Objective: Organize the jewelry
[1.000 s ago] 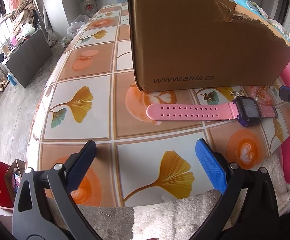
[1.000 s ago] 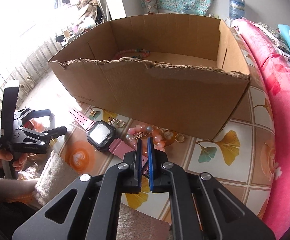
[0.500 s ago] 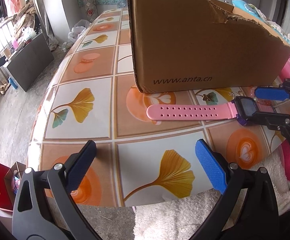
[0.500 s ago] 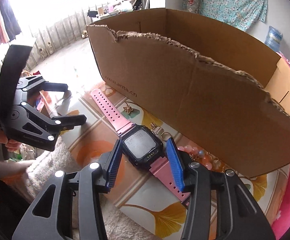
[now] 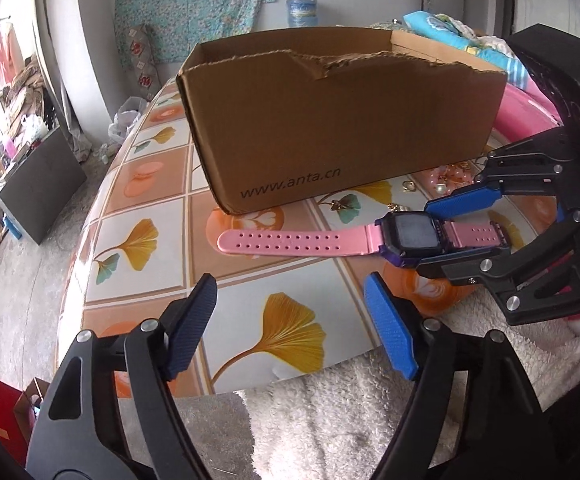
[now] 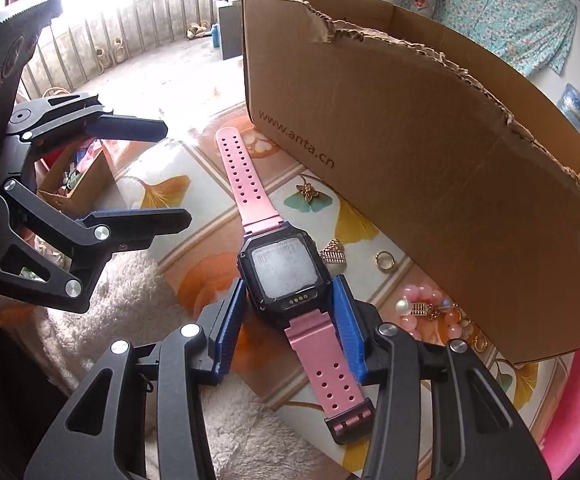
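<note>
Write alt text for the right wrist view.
The right tool straddles the case of a pink-strapped watch lying on a tiled table, its jaws closing. A torn cardboard box stands behind, beside scattered jewelry.

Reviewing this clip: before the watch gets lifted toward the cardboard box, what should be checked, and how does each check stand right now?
1. Right gripper straddles the pink watch at its case: ok.
2. Pads pressing on the case: cannot tell; the jaws are closing and a slim gap seems to remain.
3. Left gripper clear of the watch: ok; nothing lies between its closing jaws.
4. Long strap free on the table: ok.
5. Cardboard box open on top: ok.
6. Ring and bead bracelet clear of the right gripper: ok.
</note>
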`<action>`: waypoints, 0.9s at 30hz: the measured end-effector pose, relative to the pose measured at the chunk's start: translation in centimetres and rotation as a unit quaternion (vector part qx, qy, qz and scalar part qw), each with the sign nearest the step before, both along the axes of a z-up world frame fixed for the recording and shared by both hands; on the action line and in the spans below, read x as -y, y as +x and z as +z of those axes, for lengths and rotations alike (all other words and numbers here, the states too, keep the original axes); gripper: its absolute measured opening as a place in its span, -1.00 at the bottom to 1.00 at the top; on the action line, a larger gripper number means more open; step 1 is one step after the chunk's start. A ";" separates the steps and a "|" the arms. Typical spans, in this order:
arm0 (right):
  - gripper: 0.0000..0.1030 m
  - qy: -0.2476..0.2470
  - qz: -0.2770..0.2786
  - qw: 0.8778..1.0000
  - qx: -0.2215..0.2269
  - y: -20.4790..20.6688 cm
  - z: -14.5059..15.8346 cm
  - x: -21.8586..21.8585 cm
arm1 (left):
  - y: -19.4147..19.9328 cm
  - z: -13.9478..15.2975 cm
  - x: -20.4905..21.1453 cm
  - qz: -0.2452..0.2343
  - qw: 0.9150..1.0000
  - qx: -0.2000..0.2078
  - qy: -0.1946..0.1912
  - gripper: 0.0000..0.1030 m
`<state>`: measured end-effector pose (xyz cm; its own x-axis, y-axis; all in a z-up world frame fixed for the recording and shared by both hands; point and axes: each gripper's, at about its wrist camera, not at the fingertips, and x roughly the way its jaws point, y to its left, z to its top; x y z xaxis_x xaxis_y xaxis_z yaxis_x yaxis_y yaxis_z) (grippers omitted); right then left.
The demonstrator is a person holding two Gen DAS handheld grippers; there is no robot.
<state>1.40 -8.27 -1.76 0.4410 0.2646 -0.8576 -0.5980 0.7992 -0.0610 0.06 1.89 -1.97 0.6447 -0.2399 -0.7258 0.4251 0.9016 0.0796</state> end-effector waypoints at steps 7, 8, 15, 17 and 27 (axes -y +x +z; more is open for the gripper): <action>-0.16 0.021 -0.009 0.999 -0.032 0.0 0.6 0.8 | 0.0 0.4 0.8 -0.017 1.000 0.004 -0.011 0.19; -0.16 0.022 -0.012 0.999 -0.034 0.0 0.6 1.0 | 0.4 0.5 0.7 -0.013 1.000 0.000 -0.022 0.16; -0.15 0.103 -0.042 0.993 -0.044 -0.7 2.7 3.9 | 3.9 0.0 0.2 0.037 0.998 -0.034 -0.046 0.02; -0.15 0.142 -0.059 0.987 -0.040 -0.1 3.9 5.5 | 4.2 -0.7 0.3 0.042 0.998 -0.042 -0.032 0.01; -0.60 0.128 -0.078 0.985 -0.080 3.7 2.3 5.4 | 4.0 -1.5 0.6 0.050 0.998 -0.045 -0.016 0.02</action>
